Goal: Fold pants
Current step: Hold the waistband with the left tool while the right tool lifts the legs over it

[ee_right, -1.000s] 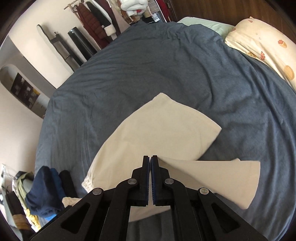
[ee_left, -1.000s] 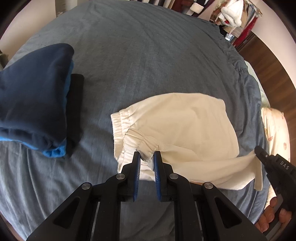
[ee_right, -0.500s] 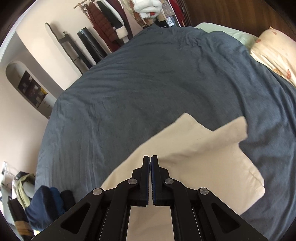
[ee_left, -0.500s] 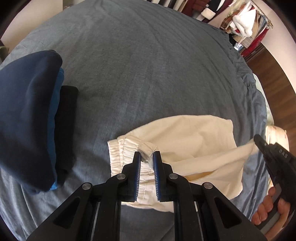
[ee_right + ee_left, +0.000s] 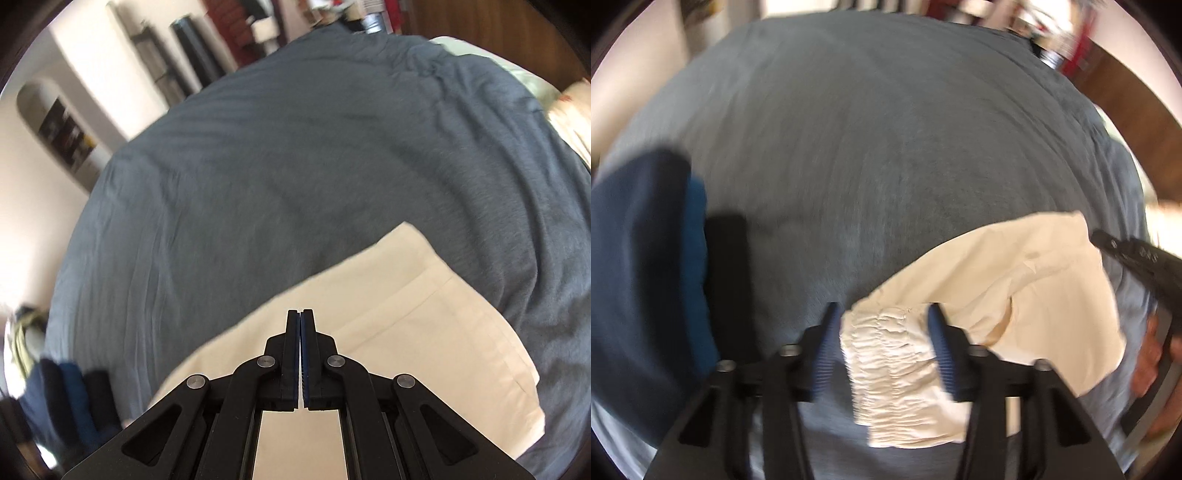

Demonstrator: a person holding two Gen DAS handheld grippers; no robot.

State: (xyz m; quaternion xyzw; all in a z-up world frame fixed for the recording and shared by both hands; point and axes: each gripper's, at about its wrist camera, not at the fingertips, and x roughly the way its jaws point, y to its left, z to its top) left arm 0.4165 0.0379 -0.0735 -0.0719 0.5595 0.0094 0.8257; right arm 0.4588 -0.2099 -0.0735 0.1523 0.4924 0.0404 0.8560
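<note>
A moment ago the left claw (image 5: 882, 314) was pinched on the elastic waistband of the cream pants (image 5: 1015, 295); now its jaws stand wide apart, the gathered waistband lying loose between them and gripped by neither; the release suggests this fold has been laid down. The pants have gone from spread out to a compact doubled bundle near the near edge of the bed (image 5: 868, 147), hems stacked in the right wrist view. The right claw (image 5: 300, 314) remains pressed together at the tips, over the pants (image 5: 424, 332); whether a thin layer is pinched there I cannot tell. A stack of dark blue clothes (image 5: 639, 277) sits toward the bed's left edge, well apart.
</note>
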